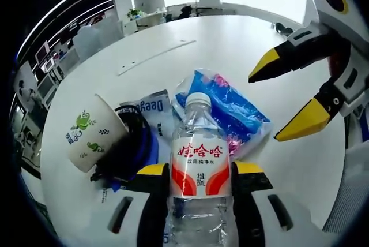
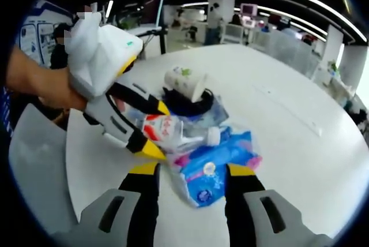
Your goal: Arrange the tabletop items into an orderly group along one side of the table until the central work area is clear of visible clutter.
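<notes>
A bottle (image 1: 200,169) is clamped between the yellow-tipped jaws of the left gripper (image 1: 200,173). Beyond it, a blue packet (image 1: 230,108), a tilted paper cup (image 1: 92,133) and a dark bundle (image 1: 131,149) are clustered on the tabletop (image 1: 190,51). The right gripper (image 1: 288,100) is held with jaws apart above the packet.

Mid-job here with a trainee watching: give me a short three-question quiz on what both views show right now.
1. True or false: the left tool is shut on the clear plastic water bottle with the red-and-white label.
2. What lies directly under the bottle's white cap end? A) the blue-and-pink plastic packet B) a metal tray C) a folded towel
3. Fill in: the white paper cup with green leaf print lies tipped against a ____ coiled cable bundle.

Key
1. True; its yellow-tipped jaws sit on both sides of the label.
2. A
3. black

The right tool is open, jaws either side of the packet on the white round table.
</notes>
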A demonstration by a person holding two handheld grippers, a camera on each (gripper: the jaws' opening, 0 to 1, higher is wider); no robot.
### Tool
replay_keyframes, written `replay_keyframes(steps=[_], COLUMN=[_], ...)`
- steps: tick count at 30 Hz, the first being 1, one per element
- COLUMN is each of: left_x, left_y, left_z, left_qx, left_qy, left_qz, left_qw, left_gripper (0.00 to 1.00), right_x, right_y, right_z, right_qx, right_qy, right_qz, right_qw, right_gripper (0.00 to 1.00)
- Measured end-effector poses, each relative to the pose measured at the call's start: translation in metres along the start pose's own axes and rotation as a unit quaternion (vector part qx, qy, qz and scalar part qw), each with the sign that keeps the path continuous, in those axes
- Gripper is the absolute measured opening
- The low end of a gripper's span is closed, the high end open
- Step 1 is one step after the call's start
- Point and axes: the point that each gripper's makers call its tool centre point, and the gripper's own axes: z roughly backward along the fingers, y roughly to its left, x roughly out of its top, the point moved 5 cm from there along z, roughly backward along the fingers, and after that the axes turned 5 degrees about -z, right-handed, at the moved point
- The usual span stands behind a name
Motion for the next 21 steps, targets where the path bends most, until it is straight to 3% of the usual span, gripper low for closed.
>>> replay_keyframes(steps=[9, 21], left_x=[0.001, 0.0], left_y=[-0.002, 0.004], left_z=[-0.002, 0.005], left_qx=[0.007, -0.003], left_qy=[-0.005, -0.055], left_qz=[-0.004, 0.043], left_qw=[1.0, 0.9976], left_gripper=[0.4, 0.37], right_x=[0.005, 0.015], right_y=[-0.007, -0.009], right_z=[-0.007, -0.015], right_qx=[0.003, 0.007], right_qy=[-0.003, -0.016], right_qz=[-0.008, -0.02], right_qw=[1.0, 0.9997], right_gripper=[0.41, 0.4])
